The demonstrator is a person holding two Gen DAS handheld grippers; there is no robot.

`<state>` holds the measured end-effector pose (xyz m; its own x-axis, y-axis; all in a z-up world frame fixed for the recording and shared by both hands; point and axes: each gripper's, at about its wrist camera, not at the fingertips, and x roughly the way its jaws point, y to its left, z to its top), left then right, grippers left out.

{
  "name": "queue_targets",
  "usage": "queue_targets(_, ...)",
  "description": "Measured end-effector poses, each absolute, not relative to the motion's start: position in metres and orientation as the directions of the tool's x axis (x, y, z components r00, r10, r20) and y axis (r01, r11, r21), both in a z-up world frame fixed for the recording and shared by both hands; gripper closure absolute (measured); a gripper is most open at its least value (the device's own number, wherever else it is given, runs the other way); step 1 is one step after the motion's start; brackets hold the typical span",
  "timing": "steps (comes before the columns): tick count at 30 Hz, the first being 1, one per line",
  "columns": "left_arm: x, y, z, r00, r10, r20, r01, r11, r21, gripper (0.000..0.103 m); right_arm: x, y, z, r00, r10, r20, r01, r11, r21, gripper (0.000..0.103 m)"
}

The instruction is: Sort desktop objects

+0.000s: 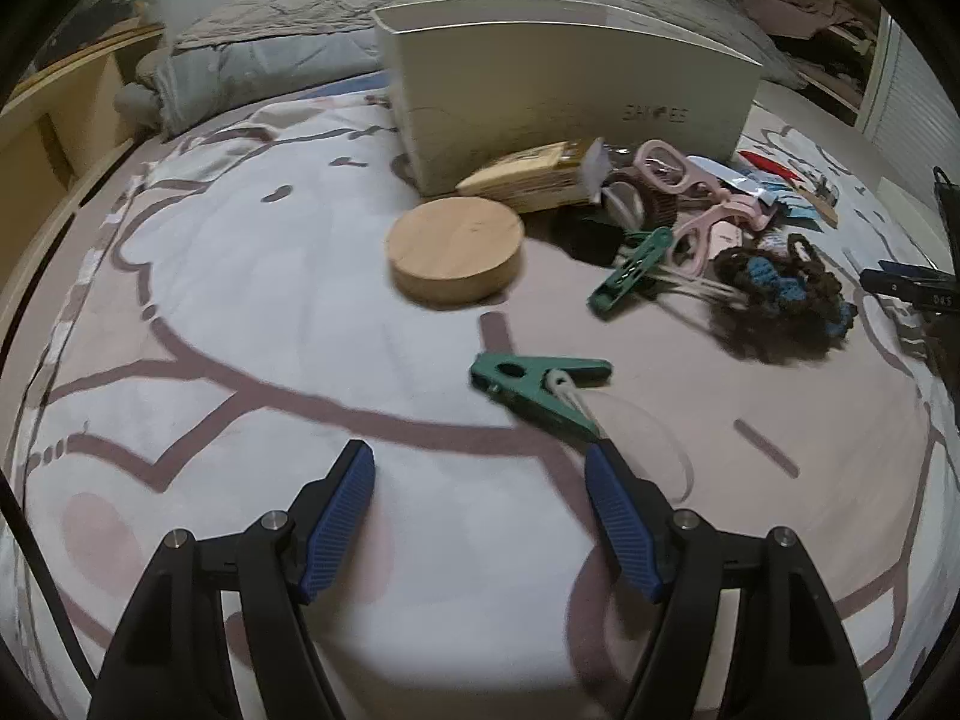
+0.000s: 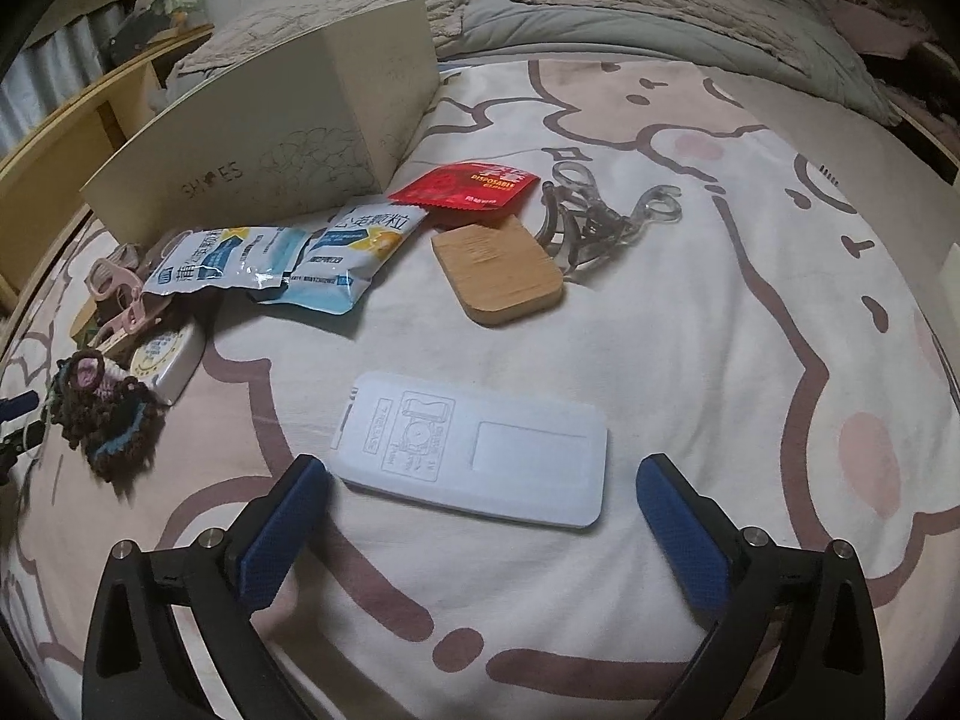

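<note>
Green plastic clothespin point(image 1: 543, 387) on the bedsheet point(image 1: 252, 312), just ahead of the left gripper point(image 1: 480, 465), nearest its right-hand finger; not between the pads. Left jaws apart, nothing held. Second green clothespin point(image 1: 630, 270) further back, at the edge of the clutter. Round wooden disc point(image 1: 454, 247) lying flat, just in front of the cream shoe box point(image 1: 564, 96). Beside the box: yellow packet point(image 1: 528, 177), pink plastic clips point(image 1: 690, 222), brown and blue crocheted piece point(image 1: 780, 306).

White flat rectangular case point(image 2: 474, 450) with embossed diagram, flat on the sheet, directly ahead of the right gripper point(image 2: 483, 480). Right jaws spread wide, pads flanking the near edge of the case without pressing on it; contact of the left-hand pad with the corner not resolvable. Behind the case: rectangular bamboo block point(image 2: 501, 273), red sachet point(image 2: 465, 186) marked DISPOSABLE, clear plastic clips point(image 2: 591, 222), two blue-and-white sachets point(image 2: 354, 252) touching the box point(image 2: 264, 138). At left edge of right view: small white tin point(image 2: 171, 360), crocheted piece point(image 2: 102, 414). Pillows point(image 2: 600, 6) at the head of the bed.
</note>
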<state>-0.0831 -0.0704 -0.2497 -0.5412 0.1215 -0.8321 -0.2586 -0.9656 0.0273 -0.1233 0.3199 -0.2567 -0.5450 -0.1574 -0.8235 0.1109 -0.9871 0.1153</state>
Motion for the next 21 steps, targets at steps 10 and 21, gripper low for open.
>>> queue_targets(10,-0.095,-0.056,-0.253,-0.532,0.160,-0.831,-0.291,-0.957,0.002,0.030,-0.123,0.322,-0.258,-0.546,-0.175,-0.819,0.112,-0.984,0.135,0.000)
queue_targets(21,-0.106,-0.044,-0.255,-0.525,0.182,-0.831,-0.336,-0.942,0.006,0.030,-0.122,0.321,-0.258,-0.552,-0.175,-0.815,0.112,-0.984,0.136,0.000)
